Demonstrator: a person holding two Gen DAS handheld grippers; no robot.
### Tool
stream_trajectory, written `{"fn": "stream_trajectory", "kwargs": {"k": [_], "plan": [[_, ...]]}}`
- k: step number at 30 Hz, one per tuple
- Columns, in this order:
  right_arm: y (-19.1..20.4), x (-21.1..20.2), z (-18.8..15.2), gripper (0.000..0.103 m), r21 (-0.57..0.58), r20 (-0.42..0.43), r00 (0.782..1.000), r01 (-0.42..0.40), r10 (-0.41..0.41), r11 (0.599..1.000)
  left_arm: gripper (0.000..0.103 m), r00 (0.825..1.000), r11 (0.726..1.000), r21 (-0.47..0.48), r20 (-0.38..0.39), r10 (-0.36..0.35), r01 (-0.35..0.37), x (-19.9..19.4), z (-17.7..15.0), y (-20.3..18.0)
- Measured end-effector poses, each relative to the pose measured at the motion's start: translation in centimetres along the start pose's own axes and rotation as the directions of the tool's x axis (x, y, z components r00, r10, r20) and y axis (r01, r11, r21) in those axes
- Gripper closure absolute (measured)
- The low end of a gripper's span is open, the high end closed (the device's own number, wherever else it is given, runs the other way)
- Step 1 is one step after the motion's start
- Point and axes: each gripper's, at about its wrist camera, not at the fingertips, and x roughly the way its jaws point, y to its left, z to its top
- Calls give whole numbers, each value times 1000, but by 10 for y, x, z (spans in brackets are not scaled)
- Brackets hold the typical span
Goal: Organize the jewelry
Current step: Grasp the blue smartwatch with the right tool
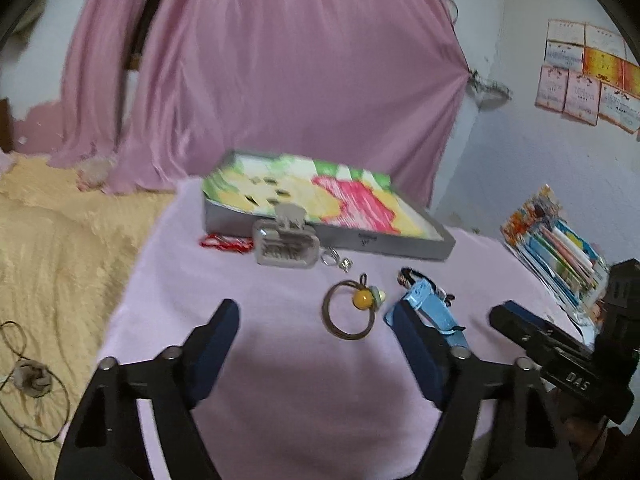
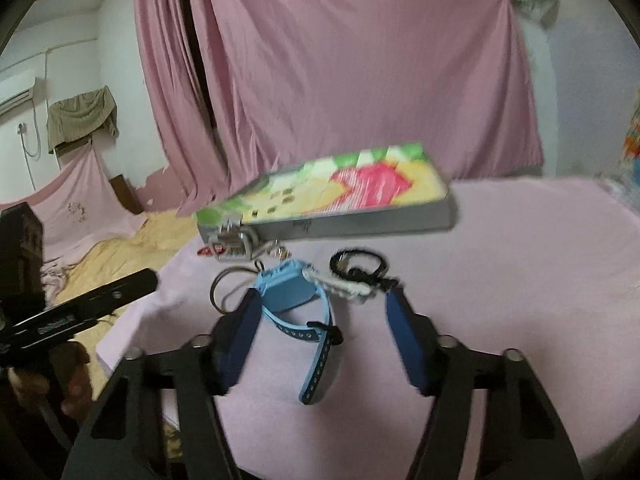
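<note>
On the pink cloth lie a blue watch (image 2: 286, 290), a brown hair tie with a yellow bead (image 1: 347, 313), a grey claw clip (image 1: 286, 242), silver rings (image 1: 337, 260), a red band (image 1: 224, 242), a white bracelet (image 2: 346, 287) and a black cord bracelet (image 2: 360, 265). A shallow grey box (image 1: 400, 242) with a colourful lining sits behind them. My left gripper (image 1: 314, 320) hovers open just in front of the hair tie, holding nothing. My right gripper (image 2: 322, 308) is open, with the watch lying between its fingers, close to the left one.
A yellow blanket (image 1: 60, 240) with a dark cord (image 1: 24, 360) lies left of the cloth. A stack of colourful books (image 1: 560, 252) leans at the right by the wall. A pink curtain (image 1: 280, 80) hangs behind the box. A hand (image 2: 72, 380) holds the left gripper.
</note>
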Motion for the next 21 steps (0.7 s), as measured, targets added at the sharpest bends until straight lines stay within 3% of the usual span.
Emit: {"fn": "stream_trajectory", "kwargs": {"k": [3, 6, 9, 17, 21], "plan": [[-2, 20, -2, 66, 11, -61, 998, -12, 13, 1000, 47, 996, 999, 12, -76, -37, 38, 23, 2, 0], [-2, 30, -2, 69, 15, -96, 995, -19, 21, 1000, 55, 991, 999, 25, -129, -42, 46, 42, 3, -2], [-2, 41, -1, 78, 17, -136, 990, -22, 24, 1000, 62, 985, 999, 26, -169, -42, 48, 57, 4, -2], [-4, 59, 2, 79, 72, -210, 976, -45, 59, 996, 69, 967, 997, 15, -246, -67, 73, 78, 7, -3], [-3, 61, 1, 83, 82, -224, 972, -50, 68, 995, 86, 964, 997, 17, -258, -66, 73, 81, 8, -4]]}}
